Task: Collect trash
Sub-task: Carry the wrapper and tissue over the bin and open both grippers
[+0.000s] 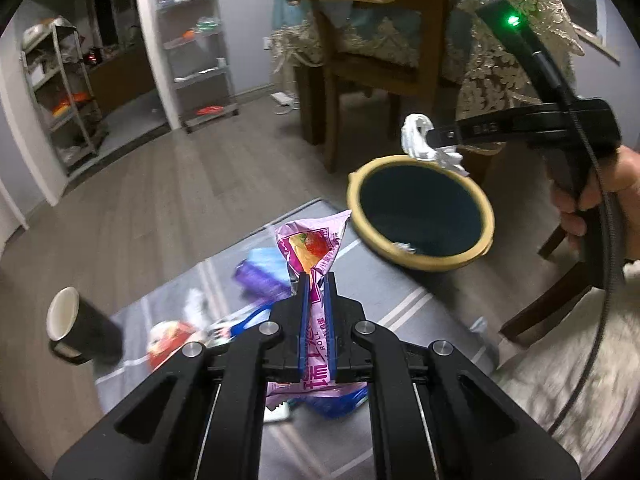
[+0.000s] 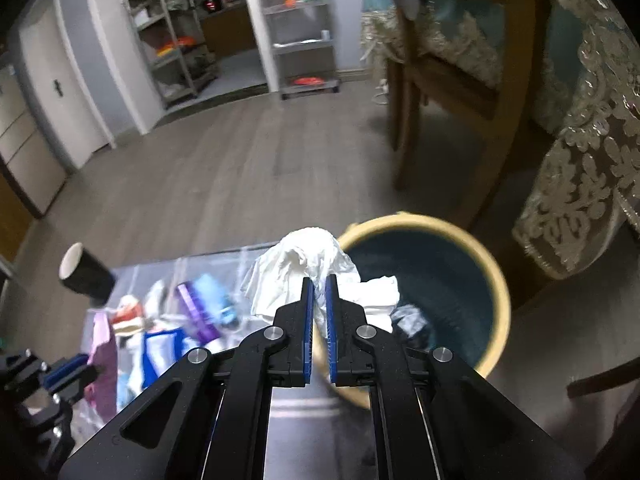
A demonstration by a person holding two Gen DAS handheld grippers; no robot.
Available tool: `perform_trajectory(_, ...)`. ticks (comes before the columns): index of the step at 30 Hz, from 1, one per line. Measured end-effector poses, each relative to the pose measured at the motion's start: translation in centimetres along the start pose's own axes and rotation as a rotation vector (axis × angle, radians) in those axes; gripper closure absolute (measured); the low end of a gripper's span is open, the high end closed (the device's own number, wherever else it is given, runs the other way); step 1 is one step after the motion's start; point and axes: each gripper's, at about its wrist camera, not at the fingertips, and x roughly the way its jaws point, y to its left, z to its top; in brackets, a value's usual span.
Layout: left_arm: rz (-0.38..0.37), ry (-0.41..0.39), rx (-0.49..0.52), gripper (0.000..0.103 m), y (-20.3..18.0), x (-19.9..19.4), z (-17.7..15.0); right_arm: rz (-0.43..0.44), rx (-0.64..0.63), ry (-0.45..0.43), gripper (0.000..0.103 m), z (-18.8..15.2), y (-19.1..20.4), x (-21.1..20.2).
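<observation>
Left wrist view shows the left gripper [image 1: 316,280] clamped on a pink snack wrapper [image 1: 310,246] with a strawberry print, its blue pads pinching the middle of the packet above a grey mat [image 1: 384,304] on the wooden floor. Near the mat's far right corner stands a round bin [image 1: 420,262] with a tan rim and dark inside. The right gripper [image 2: 319,286] is closed on a crumpled white tissue [image 2: 308,254], held at the bin's near-left rim. More litter lies along the mat's left side: a purple-and-blue packet [image 1: 260,276] and a red-and-white wrapper [image 1: 172,338]. A black paper cup [image 1: 80,326] lies tipped just off the mat's left edge.
</observation>
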Motion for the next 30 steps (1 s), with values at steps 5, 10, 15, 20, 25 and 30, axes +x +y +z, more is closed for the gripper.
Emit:
perform_trajectory(5,-0.035,0.021,0.041,0.097,-2.1,3.3,1.8,-0.064,0.053,0.045,0.096,0.5,-3.2,2.2)
perform_trajectory(10,-0.103,0.049,0.025,0.097,-3.7,6.8,3.4,-0.105,0.105,0.083,0.096,0.3,-5.7,3.7)
perform_trajectory(15,-0.148,0.061,0.038,0.097,-5.8,10.1,5.2,-0.106,0.174,0.121,0.096,0.1,-7.8,4.9)
perform_trajectory(20,-0.186,0.059,0.051,0.097,-7.4,12.0,6.7,-0.105,0.237,0.151,0.096,-0.1,-9.1,5.8)
perform_trajectory(25,-0.199,0.096,0.047,0.097,-8.4,14.7,7.2,-0.106,0.290,0.160,0.096,-0.2,-9.8,6.1)
perform_trajectory(30,-0.211,0.121,0.007,0.097,-8.5,16.5,7.3,-0.096,0.319,0.181,0.096,-0.4,-9.9,6.4)
